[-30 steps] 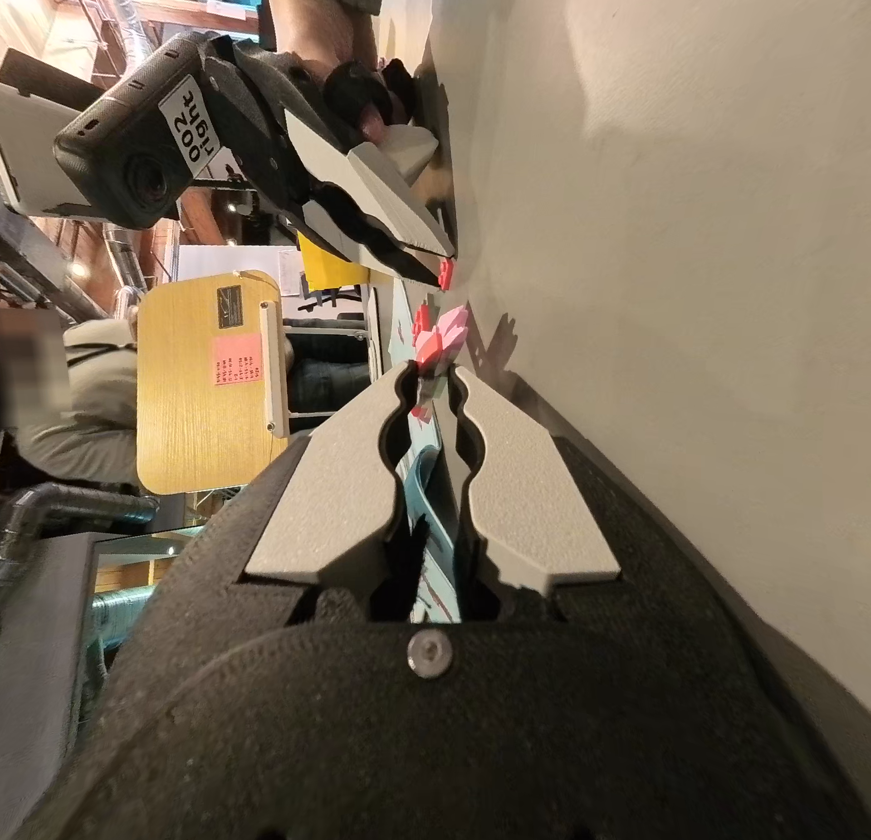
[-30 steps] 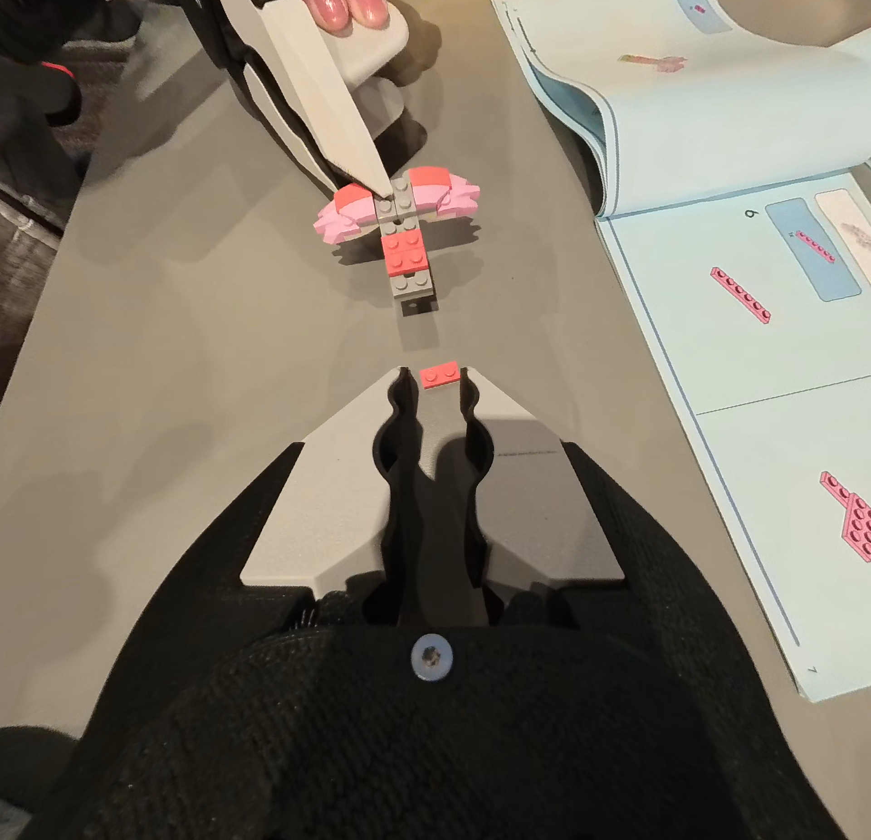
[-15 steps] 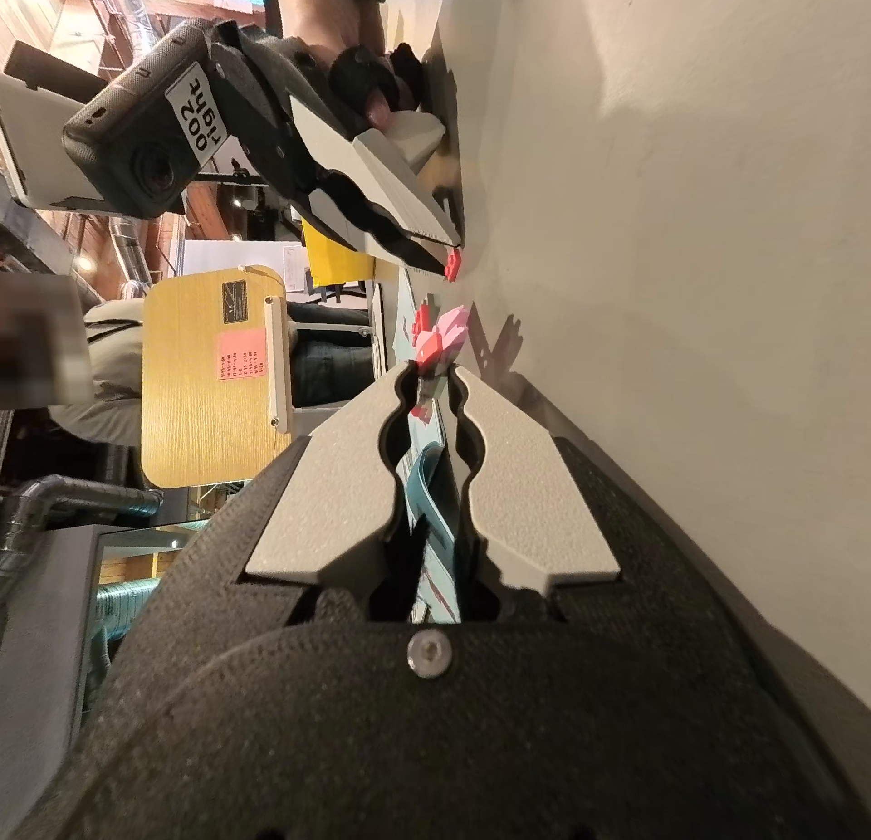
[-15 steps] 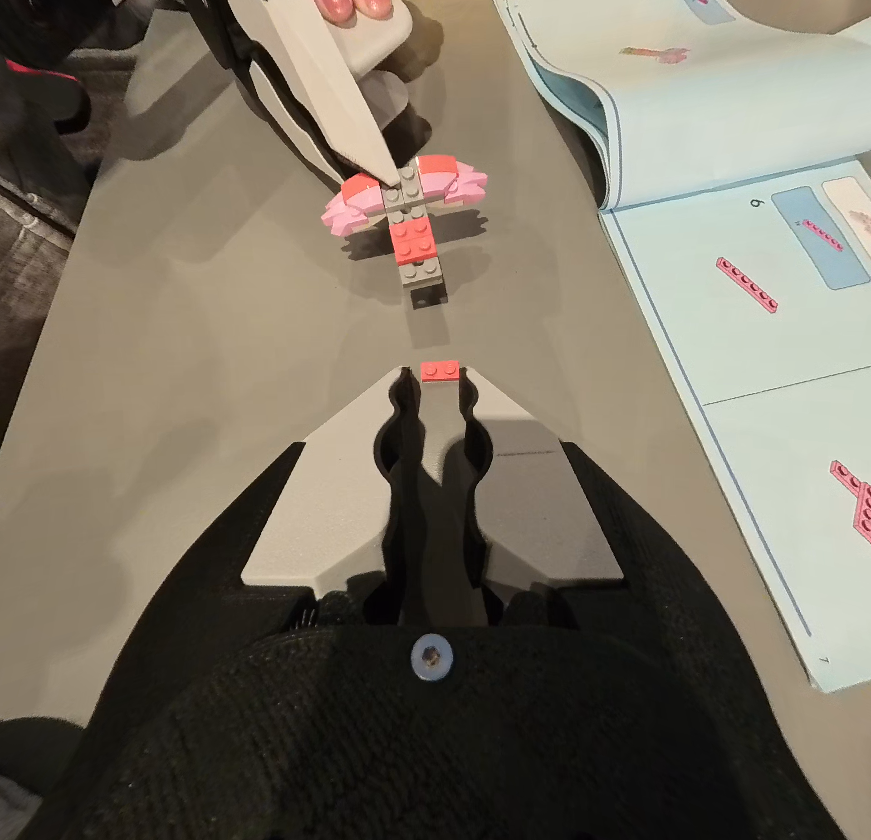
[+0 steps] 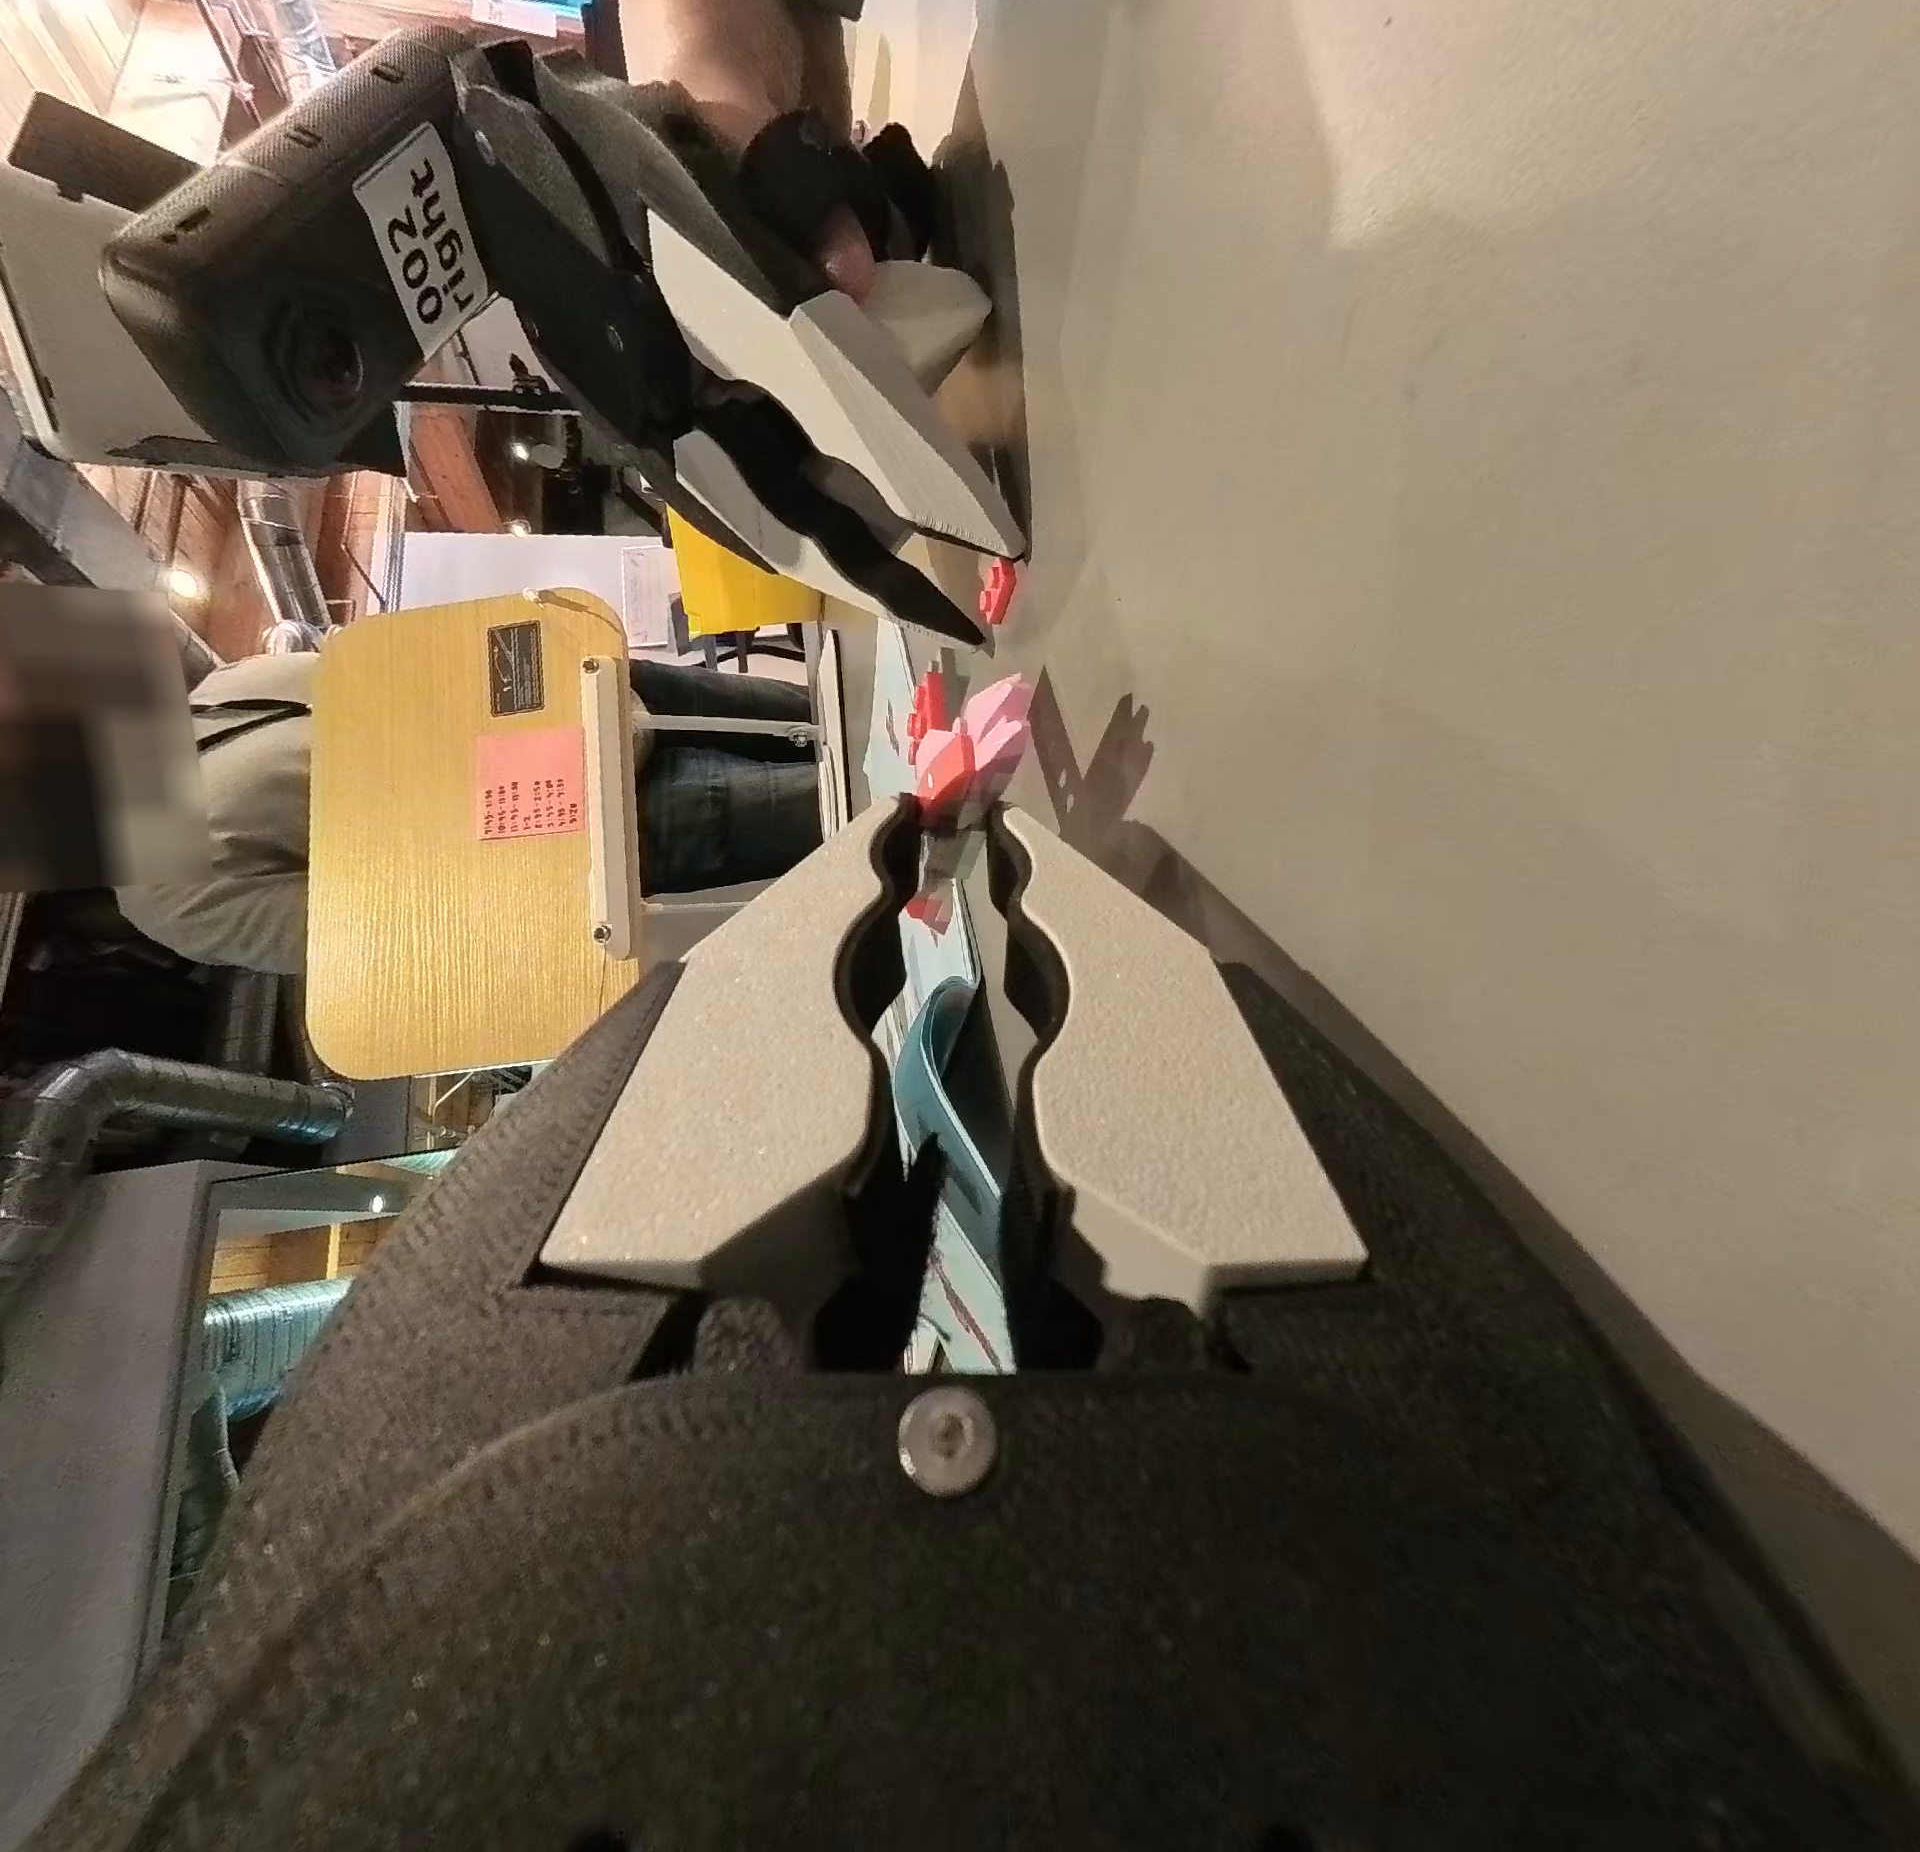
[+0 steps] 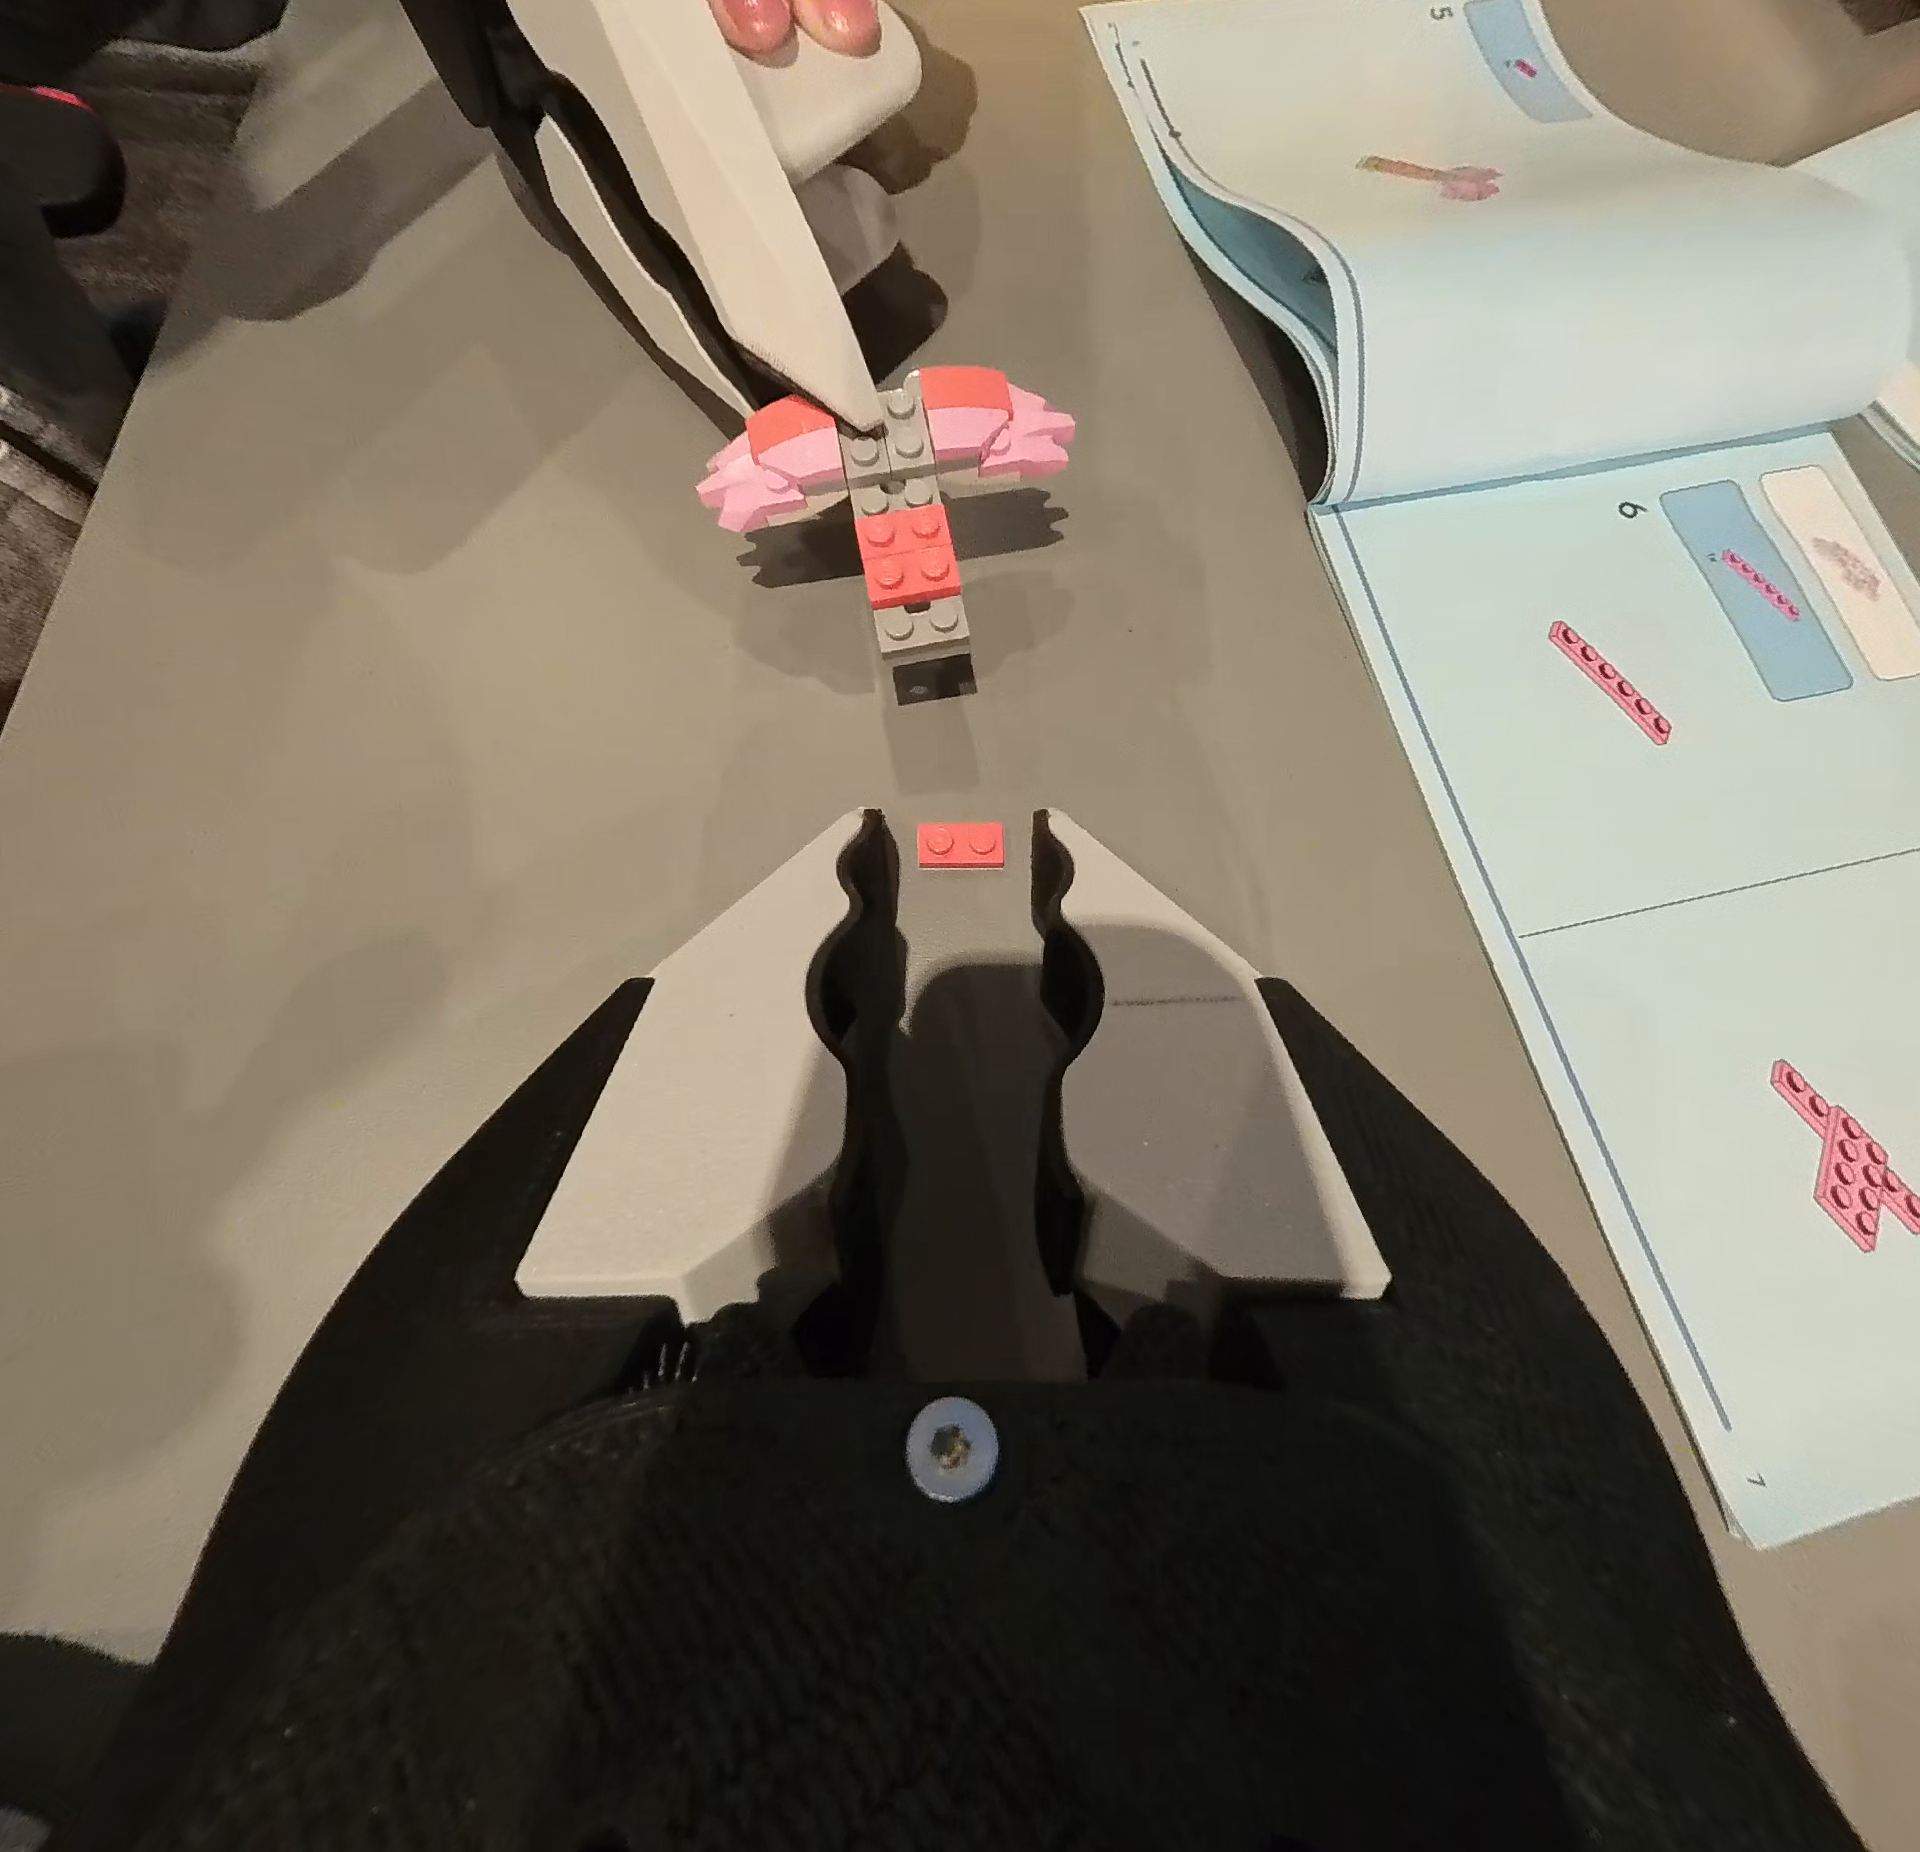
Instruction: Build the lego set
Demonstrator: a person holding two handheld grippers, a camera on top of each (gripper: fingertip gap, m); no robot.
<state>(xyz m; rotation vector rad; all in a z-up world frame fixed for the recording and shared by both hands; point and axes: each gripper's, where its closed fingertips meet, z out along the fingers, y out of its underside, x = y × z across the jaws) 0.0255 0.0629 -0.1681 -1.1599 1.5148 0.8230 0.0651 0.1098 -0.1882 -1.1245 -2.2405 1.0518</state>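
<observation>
Left view: my left gripper (image 5: 951, 815) clasps the model (image 5: 971, 753) at its grey spine, wings ahead of the tips.

Right view: my right gripper (image 6: 961, 828) is parted around a red plate (image 6: 961, 844) flat on the table (image 6: 416, 659), long axis crosswise; the model's spine points toward me.
</observation>
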